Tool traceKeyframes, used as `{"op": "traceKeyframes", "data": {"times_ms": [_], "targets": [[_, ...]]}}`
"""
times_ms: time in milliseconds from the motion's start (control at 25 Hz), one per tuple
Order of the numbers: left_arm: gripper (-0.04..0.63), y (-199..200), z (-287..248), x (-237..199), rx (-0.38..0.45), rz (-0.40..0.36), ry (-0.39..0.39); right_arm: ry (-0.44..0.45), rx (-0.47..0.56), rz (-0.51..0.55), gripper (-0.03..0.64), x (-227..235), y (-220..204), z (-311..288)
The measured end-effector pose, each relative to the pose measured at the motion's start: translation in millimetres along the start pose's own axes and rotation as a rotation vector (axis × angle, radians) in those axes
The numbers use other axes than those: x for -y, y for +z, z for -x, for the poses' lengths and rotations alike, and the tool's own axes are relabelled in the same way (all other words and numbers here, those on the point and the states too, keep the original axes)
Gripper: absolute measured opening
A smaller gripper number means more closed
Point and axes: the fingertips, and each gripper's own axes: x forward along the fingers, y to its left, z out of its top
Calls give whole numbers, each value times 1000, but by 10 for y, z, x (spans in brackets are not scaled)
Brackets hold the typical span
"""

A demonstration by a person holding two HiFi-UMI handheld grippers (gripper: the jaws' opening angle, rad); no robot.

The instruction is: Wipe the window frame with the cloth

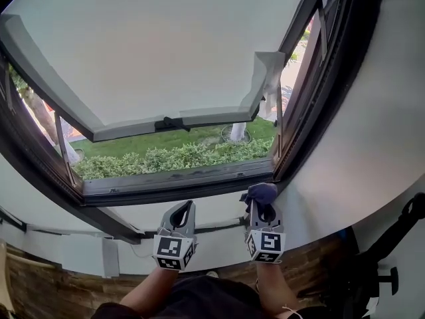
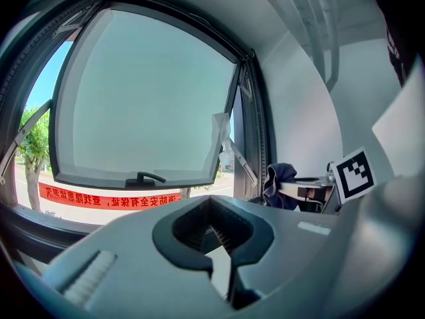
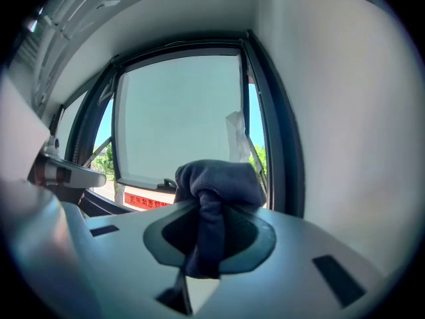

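Entry: cloth, grip check before wiping.

The cloth (image 1: 260, 195) is dark navy and bunched into a knot-like wad. In the head view it sits at about 5 o'clock from picture centre, just below the lower right corner of the window frame (image 1: 179, 181). I cannot tell whether it touches the white sill (image 1: 143, 211).

The right gripper (image 1: 261, 210) has it. In the right gripper view the jaws are clamped on a twisted neck of fabric. The wad bulges past the tips and a short tail hangs underneath.

Handling, my judgement:
- It looks soft, light and limp. I expect it to squash under pressure and drag along the frame rather than glide.
- The wad ahead of the tips is the working face, and the neck is the right place to hold it.
- Friction on the rail could tug the neck out of the jaws.
- Pressing too hard could bring the jaw tips onto the metal.
- If it loosens, I would take a deeper bite on the neck.

The left gripper (image 1: 179, 216) has its jaws together with nothing between them. It sits at 9 o'clock of the right one, near it but apart.

Surroundings:
- The frame's bottom rail lies at 12 o'clock of the cloth.
- The right jamb (image 1: 312, 92) runs off toward 1 o'clock.
- The sash (image 1: 153, 45) is swung outward, with a black handle (image 1: 171, 123) on its lower edge.
- A hedge (image 1: 166, 158) shows through the gap.
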Motion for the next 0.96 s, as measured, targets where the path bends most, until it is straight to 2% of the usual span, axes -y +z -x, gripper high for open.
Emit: {"op": "traceKeyframes", "data": {"times_ms": [360, 960], "targets": [[6, 26, 44, 13, 30, -3, 29, 19, -12, 33, 67, -142, -41, 37], [6, -13, 157, -122, 14, 12, 78, 60, 7, 17, 67, -353, 44, 29]]}}
